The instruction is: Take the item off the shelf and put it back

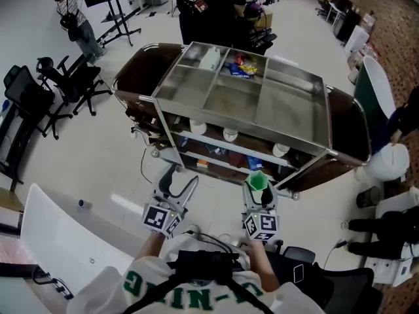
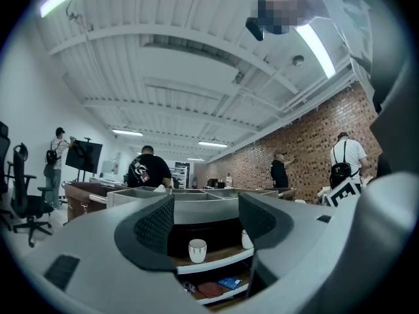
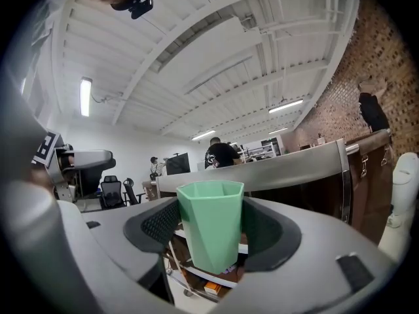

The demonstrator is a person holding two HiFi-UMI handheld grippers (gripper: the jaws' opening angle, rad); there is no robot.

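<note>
A green faceted cup (image 3: 211,226) stands upright between the pads of my right gripper (image 3: 213,231), which is shut on it. In the head view that green cup (image 1: 257,181) and right gripper (image 1: 259,190) hang just in front of the metal shelf cart (image 1: 308,84). To its left my left gripper (image 1: 178,187) is open and holds nothing. Through the left gripper (image 2: 206,222) I look at a white cup (image 2: 197,250) and a second white cup (image 2: 247,240) on the cart's middle shelf (image 2: 216,259).
The cart's top tray holds snack packets (image 1: 239,67) and a white item (image 1: 211,59). More white cups (image 1: 230,134) line the middle shelf; small packets (image 1: 255,163) lie on the lower one. A brown table (image 1: 141,67) stands behind. Office chairs (image 1: 65,84) and people (image 1: 203,5) stand farther off.
</note>
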